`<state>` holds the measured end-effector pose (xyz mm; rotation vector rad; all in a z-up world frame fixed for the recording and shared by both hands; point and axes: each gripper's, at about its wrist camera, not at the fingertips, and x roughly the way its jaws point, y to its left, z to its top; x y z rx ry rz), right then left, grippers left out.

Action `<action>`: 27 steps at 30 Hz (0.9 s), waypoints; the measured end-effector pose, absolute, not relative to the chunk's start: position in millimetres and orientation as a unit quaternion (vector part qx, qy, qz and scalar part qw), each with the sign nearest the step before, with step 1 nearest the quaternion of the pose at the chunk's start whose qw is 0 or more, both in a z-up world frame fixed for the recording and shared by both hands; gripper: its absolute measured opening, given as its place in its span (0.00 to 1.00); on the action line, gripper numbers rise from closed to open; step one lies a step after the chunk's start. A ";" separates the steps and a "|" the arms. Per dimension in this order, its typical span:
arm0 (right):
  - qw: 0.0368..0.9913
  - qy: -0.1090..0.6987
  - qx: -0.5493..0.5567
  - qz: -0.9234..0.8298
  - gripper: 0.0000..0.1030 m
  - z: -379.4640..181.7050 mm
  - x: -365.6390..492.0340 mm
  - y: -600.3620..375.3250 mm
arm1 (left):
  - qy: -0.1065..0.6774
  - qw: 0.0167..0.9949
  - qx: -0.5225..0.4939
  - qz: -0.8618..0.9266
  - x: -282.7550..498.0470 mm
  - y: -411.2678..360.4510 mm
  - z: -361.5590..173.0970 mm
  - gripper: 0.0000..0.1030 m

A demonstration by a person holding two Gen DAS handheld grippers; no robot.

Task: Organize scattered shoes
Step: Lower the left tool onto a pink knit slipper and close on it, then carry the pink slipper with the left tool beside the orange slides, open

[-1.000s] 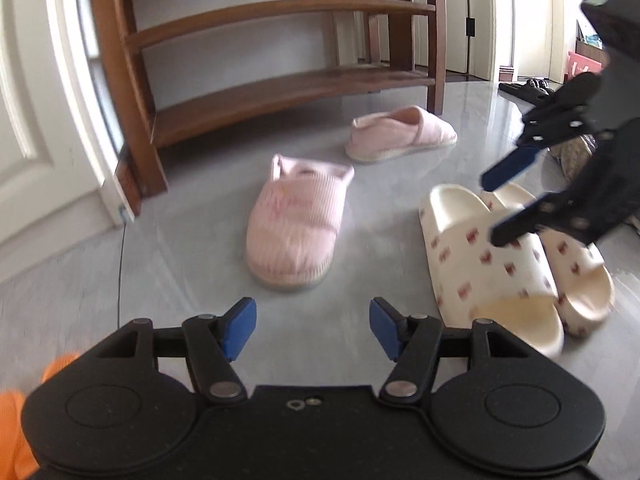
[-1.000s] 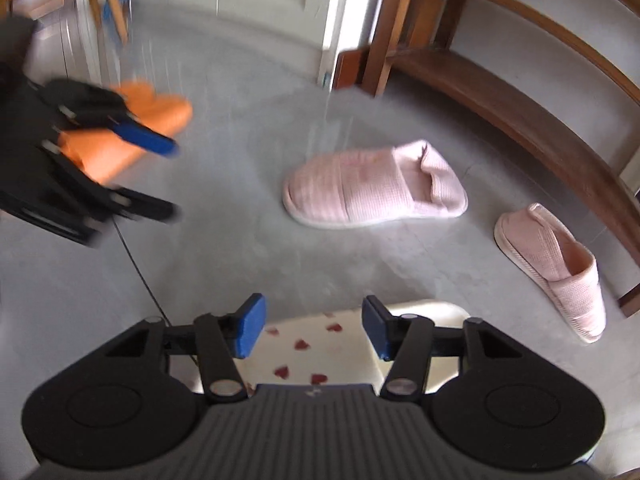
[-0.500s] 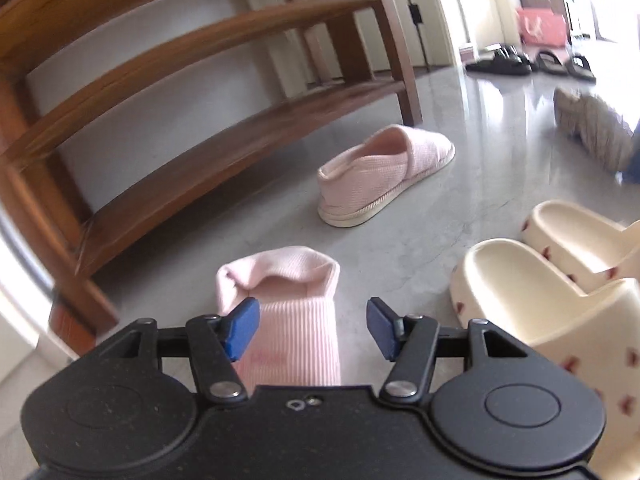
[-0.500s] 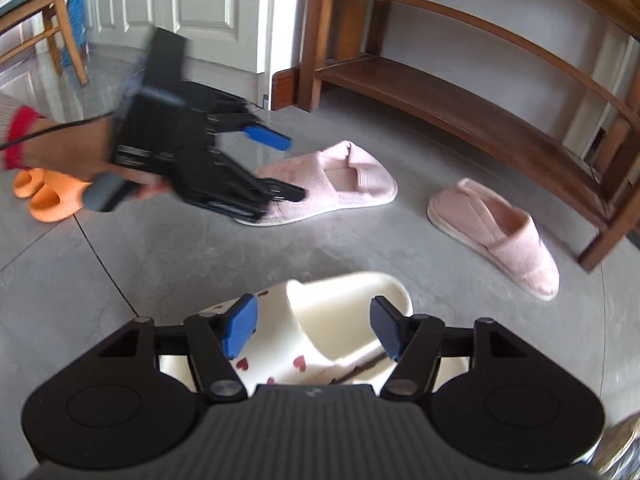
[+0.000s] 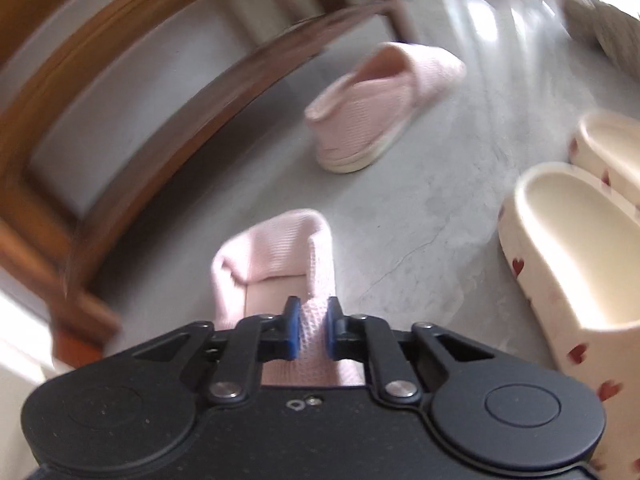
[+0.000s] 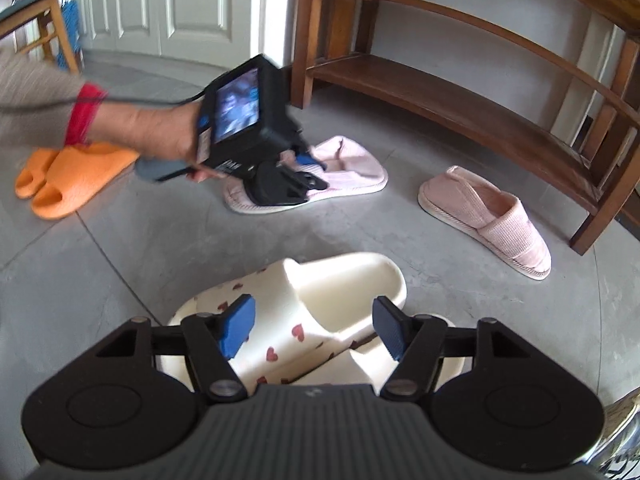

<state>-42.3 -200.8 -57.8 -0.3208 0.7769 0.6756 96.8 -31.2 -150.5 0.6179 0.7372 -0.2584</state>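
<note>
left wrist view: the left tongs [image 5: 309, 334] are clamped narrow on the side wall of a pink slipper [image 5: 276, 276], beside its opening. the picture is blurred, so i cannot tell whether the slipper is clear of the floor [image 5: 420, 200]. the second pink slipper [image 5: 380, 108] lies ahead on its sole, apart from the first. the wooden rack [image 5: 160, 92] curves along the left with its bottom shelf bare. two cream heart slides [image 5: 560, 260] sit close together on the right. the step in hand looks like the pickup of the first pink slipper. the next move, by my reading, calls for a lift and a carry to the bottom shelf, with the knit wall kept pinched so the soft shoe does not sag out.

right wrist view: the right tongs [image 6: 314, 328] stand wide and hold nothing, poised just over the cream slides [image 6: 320, 300], one partly overlapping the other. across the floor the left tongs [image 6: 298, 172] press into the pink slipper [image 6: 352, 168], with the hand [image 6: 160, 136] behind. the other pink slipper [image 6: 484, 216] lies to the right, near the rack [image 6: 460, 96] leg. two orange slides [image 6: 68, 176] rest side by side at far left. a chair [image 6: 36, 20] stands by the white doors. nothing blocks the way to the shelf; the second slipper lies close to that line and could get nudged.
</note>
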 end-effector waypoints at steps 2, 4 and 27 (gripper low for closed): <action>0.861 0.369 -0.144 0.318 0.66 -55.9 -38.6 -201.9 | 0.366 0.889 0.257 -0.096 87.0 -12.6 -143.7 0.08; 0.866 0.368 -0.131 0.312 0.66 -53.7 -34.8 -204.2 | 0.378 0.897 0.217 -0.067 77.3 6.0 -137.0 0.08; 0.861 0.337 -0.146 0.352 0.66 -47.2 -39.5 -172.1 | 0.390 0.913 0.106 0.054 -57.9 86.1 -68.9 0.23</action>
